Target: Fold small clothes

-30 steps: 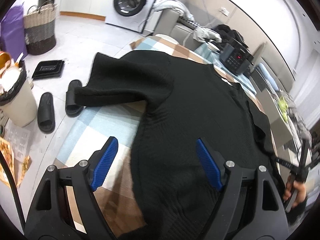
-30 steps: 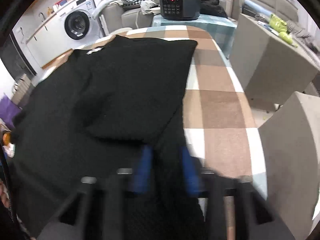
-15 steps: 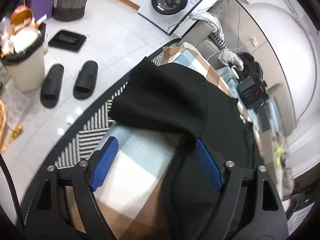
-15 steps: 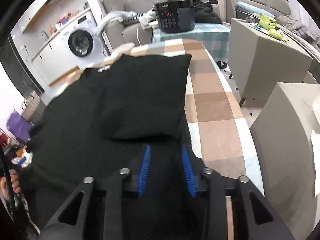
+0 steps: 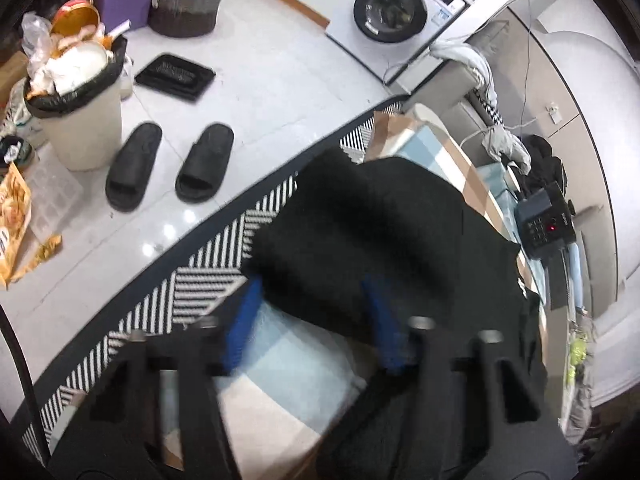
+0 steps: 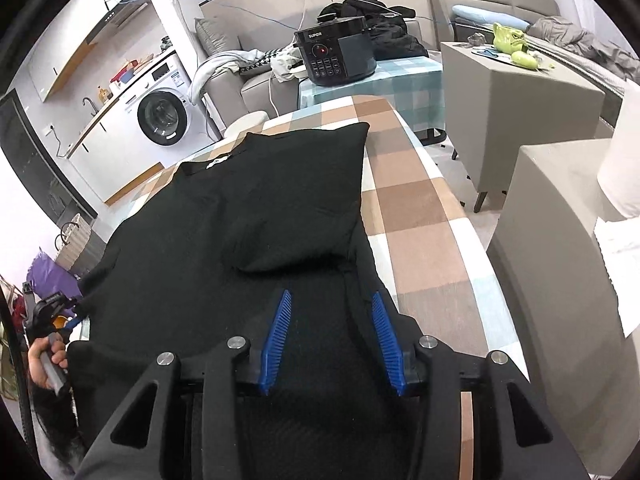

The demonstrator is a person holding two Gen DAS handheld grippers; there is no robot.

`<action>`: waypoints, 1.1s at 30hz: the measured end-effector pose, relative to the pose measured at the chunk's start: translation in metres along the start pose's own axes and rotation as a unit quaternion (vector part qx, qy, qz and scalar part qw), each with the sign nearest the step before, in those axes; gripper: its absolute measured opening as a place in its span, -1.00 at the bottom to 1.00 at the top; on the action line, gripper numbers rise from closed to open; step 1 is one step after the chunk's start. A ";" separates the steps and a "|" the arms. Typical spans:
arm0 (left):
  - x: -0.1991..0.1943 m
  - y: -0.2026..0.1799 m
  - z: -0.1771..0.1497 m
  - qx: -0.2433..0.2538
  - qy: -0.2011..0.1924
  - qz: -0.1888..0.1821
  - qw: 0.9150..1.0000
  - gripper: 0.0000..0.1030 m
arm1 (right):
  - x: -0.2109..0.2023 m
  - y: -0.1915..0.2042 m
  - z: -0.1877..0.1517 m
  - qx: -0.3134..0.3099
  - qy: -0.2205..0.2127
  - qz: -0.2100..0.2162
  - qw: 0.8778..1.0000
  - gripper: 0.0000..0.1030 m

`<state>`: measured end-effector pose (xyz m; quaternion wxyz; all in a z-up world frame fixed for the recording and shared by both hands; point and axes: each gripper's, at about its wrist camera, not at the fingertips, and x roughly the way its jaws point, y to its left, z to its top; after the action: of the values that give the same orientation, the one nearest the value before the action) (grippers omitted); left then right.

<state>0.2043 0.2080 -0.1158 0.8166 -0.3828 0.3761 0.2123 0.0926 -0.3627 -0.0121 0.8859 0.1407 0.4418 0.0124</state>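
Bin (image 5: 80,120) on the floor brims with rubbish beside two slippers (image 5: 168,164). My black sweater (image 6: 248,216) lies spread on the checked tabletop (image 6: 420,216), one sleeve (image 5: 352,240) overhanging. Left gripper (image 5: 312,320) jaws, just narrowing, straddle that sleeve; grip unclear. Right gripper (image 6: 332,336) jaws released above the hem

A lived-in home, probably an open living and laundry area: a washer (image 6: 162,118) under a counter, a grey sofa (image 6: 248,80), slippers (image 5: 170,164) and a full bin (image 5: 80,108) on the tiled floor, a cooker (image 6: 336,56) on a checked cloth (image 6: 404,76).
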 end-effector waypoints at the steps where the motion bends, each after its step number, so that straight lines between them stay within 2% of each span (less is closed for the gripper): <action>1: -0.001 0.000 0.001 0.003 -0.010 -0.003 1.000 -0.81 | -0.001 0.000 -0.001 0.002 0.000 0.000 1.000 -0.15; 2: -0.004 0.001 0.002 0.004 -0.017 -0.006 1.000 -0.89 | -0.001 -0.001 -0.002 0.003 0.000 0.001 1.000 -0.15; 6: -0.025 -0.010 0.007 0.029 -0.061 -0.021 0.997 -0.93 | -0.005 -0.003 -0.006 0.008 -0.004 0.006 1.000 -0.15; 10: -0.053 -0.056 0.006 0.095 -0.105 -0.040 0.989 -0.94 | -0.008 -0.006 -0.008 0.011 -0.006 0.012 1.000 -0.15; 13: -0.071 -0.118 -0.008 0.172 -0.126 -0.073 0.974 -0.94 | -0.013 -0.008 -0.011 0.010 -0.005 0.012 1.000 -0.15; 15: -0.075 -0.168 -0.035 0.244 -0.118 -0.109 0.956 -0.94 | -0.017 -0.010 -0.011 0.009 -0.006 0.011 1.000 -0.15; 18: -0.062 -0.221 -0.082 0.331 -0.068 -0.145 0.930 -0.93 | -0.024 -0.015 -0.013 0.012 -0.010 0.010 1.000 -0.15; 20: -0.041 -0.241 -0.117 0.372 -0.021 -0.144 0.917 -0.93 | -0.026 -0.017 -0.015 0.016 -0.008 0.009 1.000 -0.15; 23: -0.016 -0.234 -0.139 0.369 0.037 -0.135 0.919 -0.92 | -0.027 -0.017 -0.018 0.018 -0.006 0.006 1.000 -0.15; 25: -0.010 -0.222 -0.144 0.368 0.053 -0.121 0.920 -0.78 | -0.028 -0.017 -0.019 0.017 -0.005 0.007 1.000 -0.15; 26: -0.010 -0.214 -0.144 0.367 0.053 -0.113 0.922 -0.72 | -0.027 -0.017 -0.019 0.017 -0.006 0.007 1.000 -0.15; 28: -0.011 -0.198 -0.138 0.357 0.047 -0.097 0.928 -0.33 | -0.026 -0.017 -0.019 0.018 -0.005 0.009 1.000 -0.15; 33: -0.013 -0.173 -0.115 0.318 0.043 -0.088 0.943 -0.20 | -0.019 -0.016 -0.019 0.022 0.000 0.016 1.000 -0.15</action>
<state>0.2545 0.0104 -0.0740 0.8943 -0.1433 0.4238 -0.0082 0.0649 -0.3761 -0.0120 0.8822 0.1672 0.4399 0.0172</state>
